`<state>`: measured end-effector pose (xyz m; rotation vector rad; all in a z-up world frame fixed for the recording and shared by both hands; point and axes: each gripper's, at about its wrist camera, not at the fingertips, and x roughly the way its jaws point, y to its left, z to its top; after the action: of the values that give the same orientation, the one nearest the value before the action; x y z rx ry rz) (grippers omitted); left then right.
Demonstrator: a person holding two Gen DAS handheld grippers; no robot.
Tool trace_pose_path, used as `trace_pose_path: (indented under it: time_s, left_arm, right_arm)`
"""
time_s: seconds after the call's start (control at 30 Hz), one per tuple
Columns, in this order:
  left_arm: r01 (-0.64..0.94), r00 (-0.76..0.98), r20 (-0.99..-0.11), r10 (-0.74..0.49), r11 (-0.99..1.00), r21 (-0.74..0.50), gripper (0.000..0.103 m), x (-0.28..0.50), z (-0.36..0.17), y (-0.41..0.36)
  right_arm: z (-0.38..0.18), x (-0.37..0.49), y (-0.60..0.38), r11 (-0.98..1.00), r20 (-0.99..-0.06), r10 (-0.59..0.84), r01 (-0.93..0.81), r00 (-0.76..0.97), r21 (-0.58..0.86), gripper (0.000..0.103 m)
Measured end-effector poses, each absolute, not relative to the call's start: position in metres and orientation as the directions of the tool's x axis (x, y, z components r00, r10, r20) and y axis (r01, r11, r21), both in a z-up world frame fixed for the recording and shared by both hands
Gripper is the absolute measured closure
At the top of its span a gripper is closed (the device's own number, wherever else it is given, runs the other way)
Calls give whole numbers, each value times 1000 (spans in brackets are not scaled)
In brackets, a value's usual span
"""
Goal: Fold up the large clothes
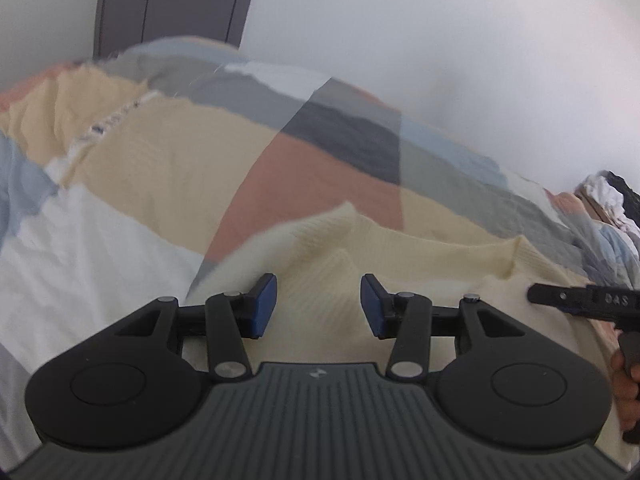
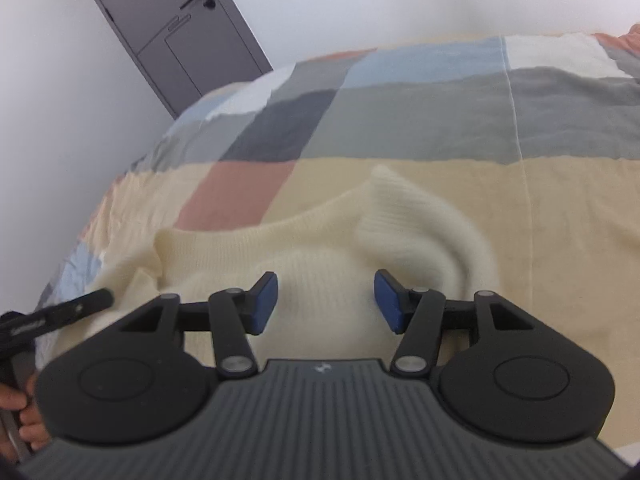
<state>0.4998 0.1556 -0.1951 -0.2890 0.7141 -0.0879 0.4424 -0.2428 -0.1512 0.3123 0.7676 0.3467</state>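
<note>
The cream sweater (image 2: 320, 264) lay spread on the patchwork bedspread (image 2: 440, 120), low in both frames, apparently flattened for folding. Left tongs (image 1: 318, 306) and right tongs (image 2: 326, 302) stood apart above the knit, gripping nothing, seemingly between holds.

A patchwork bedspread (image 2: 440, 112) lies before a grey door (image 2: 180, 28) and white wall (image 1: 440, 20).

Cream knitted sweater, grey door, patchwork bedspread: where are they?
Cream knitted sweater (image 2: 320, 256): right wrist view, ribbed middle.
Grey door (image 2: 176, 20): right wrist view, panel by handle.
Patchwork bedspread (image 1: 168, 168): left wrist view, beige patch.
</note>
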Motion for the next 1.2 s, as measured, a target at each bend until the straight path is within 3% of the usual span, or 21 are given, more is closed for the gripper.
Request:
trace_pose_path:
  time_s: [0.13, 0.17, 0.2, 0.27, 0.3, 0.33, 0.37, 0.6, 0.73, 0.93, 1.0, 1.03, 1.2]
  left_arm:
    - [7, 736, -643, -209, 953, -302, 51, 515, -210, 158]
    - [11, 732, -648, -209, 955, -295, 52, 517, -213, 157]
    - [15, 733, -647, -209, 956, -292, 53, 518, -215, 156]
    - [25, 736, -645, -205, 960, -277, 70, 522, -219, 153]
    - [18, 740, -644, -193, 963, -267, 77, 522, -218, 153]
    - [14, 747, -636, -191, 962, -273, 91, 522, -217, 155]
    - [11, 757, -623, -199, 956, -292, 95, 519, -214, 159]
    - [-33, 864, -468, -185, 907, -420, 98, 500, -167, 196]
    - [-58, 889, -435, -143, 907, -417, 98, 507, -149, 199]
    - [-92, 853, -509, -119, 924, -370, 98, 538, -170, 190]
    - [-103, 828, -548, -119, 929, -357, 98, 547, -185, 188]
    - [-106, 815, -568, -116, 933, -343, 98, 551, -192, 187]
    - [-111, 746, -651, -138, 939, -326, 98, 565, -228, 183]
  right_arm:
    - [-155, 441, -229, 916, -624, 388, -209, 678, 343, 48]
    - [-155, 439, -227, 921, -625, 380, -219, 681, 322, 51]
    - [-155, 438, -223, 924, -624, 378, -231, 684, 306, 61]
    - [-159, 437, -215, 927, -630, 374, -259, 681, 271, 78]
    - [-160, 435, -215, 929, -631, 370, -264, 682, 260, 83]
    - [-160, 434, -213, 931, -629, 364, -265, 687, 250, 85]
    - [-159, 434, -212, 933, -623, 359, -264, 694, 244, 90]
    - [-120, 422, -231, 918, -471, 373, -242, 799, 315, 95]
    - [-100, 429, -227, 932, -425, 340, -241, 839, 271, 95]
    - [-115, 462, -220, 962, -468, 262, -187, 844, 201, 95]
    - [-134, 477, -226, 964, -513, 245, -150, 822, 220, 95]
    - [-145, 484, -229, 963, -542, 239, -127, 806, 236, 100]
    - [-186, 500, -240, 957, -622, 238, -73, 746, 280, 100]
